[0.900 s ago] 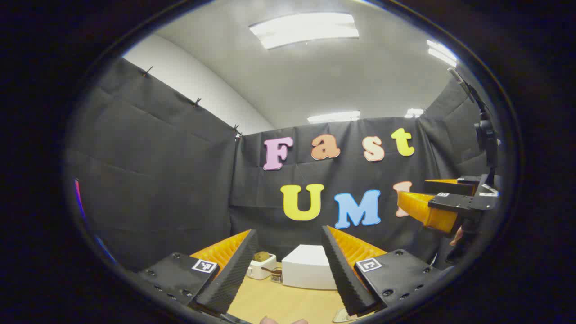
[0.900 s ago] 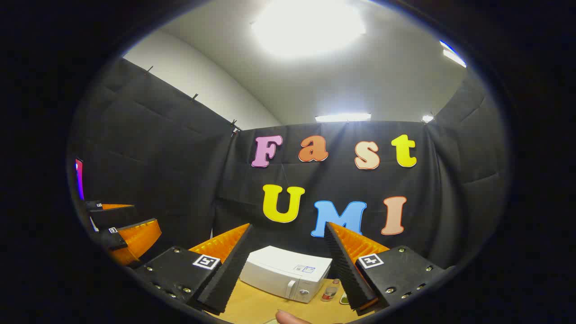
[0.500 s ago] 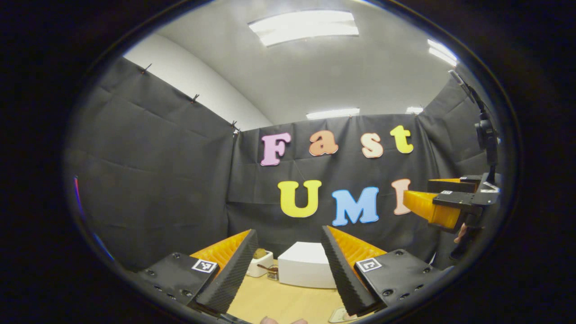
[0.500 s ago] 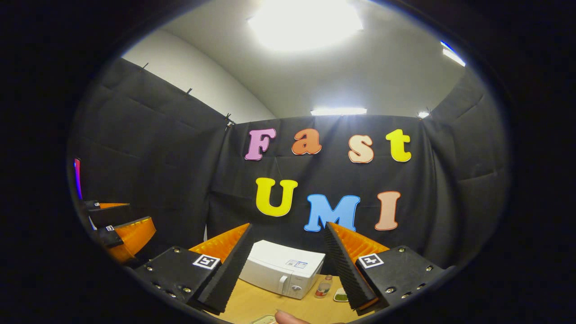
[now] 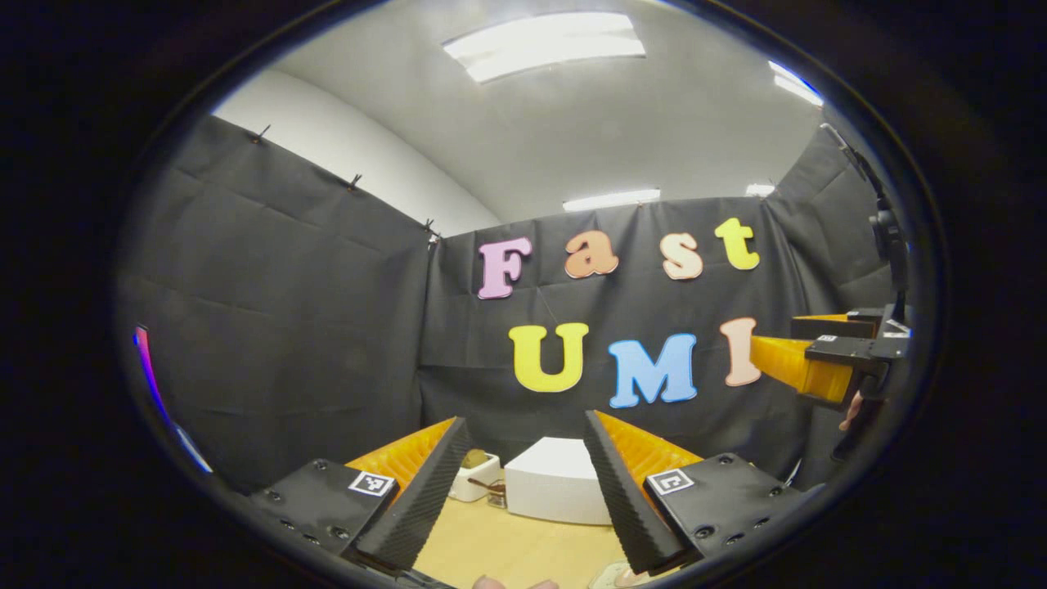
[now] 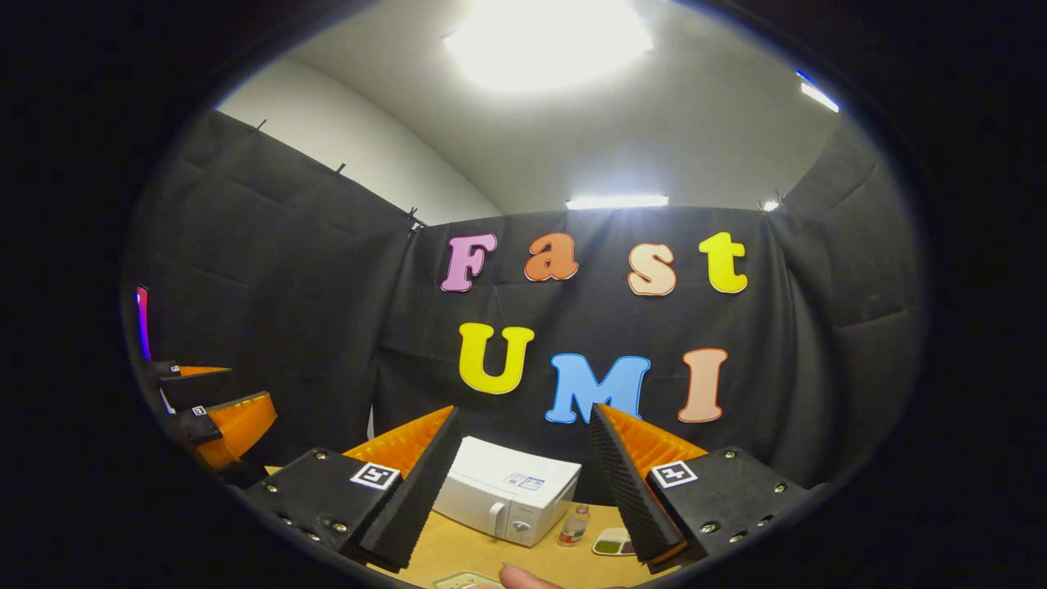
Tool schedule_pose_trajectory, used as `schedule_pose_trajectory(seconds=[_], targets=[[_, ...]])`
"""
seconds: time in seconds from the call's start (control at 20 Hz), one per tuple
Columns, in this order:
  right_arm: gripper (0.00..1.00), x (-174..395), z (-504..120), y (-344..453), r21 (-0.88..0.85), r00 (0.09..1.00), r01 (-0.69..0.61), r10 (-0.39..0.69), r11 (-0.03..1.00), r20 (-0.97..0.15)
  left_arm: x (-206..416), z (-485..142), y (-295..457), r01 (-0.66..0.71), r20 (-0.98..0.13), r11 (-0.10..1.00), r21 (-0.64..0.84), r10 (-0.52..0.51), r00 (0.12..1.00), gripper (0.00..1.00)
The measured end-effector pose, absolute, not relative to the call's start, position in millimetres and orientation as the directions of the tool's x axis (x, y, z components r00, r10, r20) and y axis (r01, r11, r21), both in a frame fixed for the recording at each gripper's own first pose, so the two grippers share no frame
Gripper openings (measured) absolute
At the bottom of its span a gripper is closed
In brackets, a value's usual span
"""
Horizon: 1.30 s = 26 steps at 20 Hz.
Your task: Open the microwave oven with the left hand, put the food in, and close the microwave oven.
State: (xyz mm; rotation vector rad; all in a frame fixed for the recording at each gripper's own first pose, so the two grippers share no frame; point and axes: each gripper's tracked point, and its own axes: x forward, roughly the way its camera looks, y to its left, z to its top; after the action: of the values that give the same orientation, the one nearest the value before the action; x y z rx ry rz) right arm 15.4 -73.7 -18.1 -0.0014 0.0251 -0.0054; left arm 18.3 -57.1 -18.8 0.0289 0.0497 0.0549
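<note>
Black cloth walls enclose the booth on three sides under a pale ceiling with lit panels; a wooden table (image 6: pixel 474 550) runs along the bottom of both views.

One microwave oven (image 6: pixel 507 499), white, sits on the table against the back wall. In the right gripper view it lies at 6 o'clock between that gripper's fingers, long axis running from 10 o'clock to 4 o'clock, door and handle facing the camera and turned slightly toward 5 o'clock. The door is closed. In the left gripper view the same oven (image 5: pixel 552 491) presents a plain white side at 6 o'clock.

Two grippers are counted. The left gripper (image 5: pixel 522 491) is held level above the table, pointing at the back wall, fingers spread wide apart and holding nothing. The right gripper (image 6: pixel 523 495) is likewise level, fingers spread wide, nothing between them. Each gripper also appears in the other's view: the right one at 3 o'clock in the left gripper view, the left one at 9 o'clock in the right gripper view.

One white container (image 5: pixel 476 477) stands just beside the oven at its 9 o'clock in the left gripper view. One small bottle (image 6: pixel 575 526) and one small dish (image 6: pixel 612 542) stand near the oven's front corner in the right gripper view. Whether either holds the food, I cannot tell.

A fingertip (image 6: pixel 523 577) shows at the bottom edge.
</note>
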Motion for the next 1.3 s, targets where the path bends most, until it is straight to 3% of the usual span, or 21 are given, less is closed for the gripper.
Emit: schedule_pose_trajectory(seconds=[0.3,0.45,0.75,0.9,1.1,1.3], targets=[[0.96,35.8,-40.8,-100.2,0.022,0.997,0.042,-0.04,0.999,-0.072,50.4,-65.8,-70.6,-0.066,-0.084,0.996,0.068,0.071,0.994,0.94],[0.96,58.6,-47.7,-110.4,-0.017,0.99,0.12,-0.121,0.993,-0.071,92.0,-115.9,-62.7,-0.059,-0.109,0.994,0.094,0.07,0.992,0.94],[0.96,108.1,-78.1,-100.3,-0.064,0.935,0.293,-0.3,0.954,-0.19,185.9,-244.7,-77.6,0.133,-0.21,0.991,-0.031,-0.136,0.968,0.95],[0.96,121.4,-96.2,-93.0,-0.159,0.897,0.337,-0.368,0.928,-0.247,224.0,-320.1,-85.8,0.197,-0.284,0.98,-0.011,-0.192,0.94,0.94],[0.95,125.1,-108.6,-98.4,-0.278,0.836,0.401,-0.473,0.873,-0.278,256.3,-402.7,-138.6,0.338,-0.349,0.938,-0.084,-0.345,0.871,0.96],[0.95,122.7,-123.1,-101.6,-0.34,0.786,0.426,-0.529,0.838,-0.319,276.4,-460.4,-184.7,0.405,-0.399,0.904,-0.133,-0.424,0.814,0.94]])
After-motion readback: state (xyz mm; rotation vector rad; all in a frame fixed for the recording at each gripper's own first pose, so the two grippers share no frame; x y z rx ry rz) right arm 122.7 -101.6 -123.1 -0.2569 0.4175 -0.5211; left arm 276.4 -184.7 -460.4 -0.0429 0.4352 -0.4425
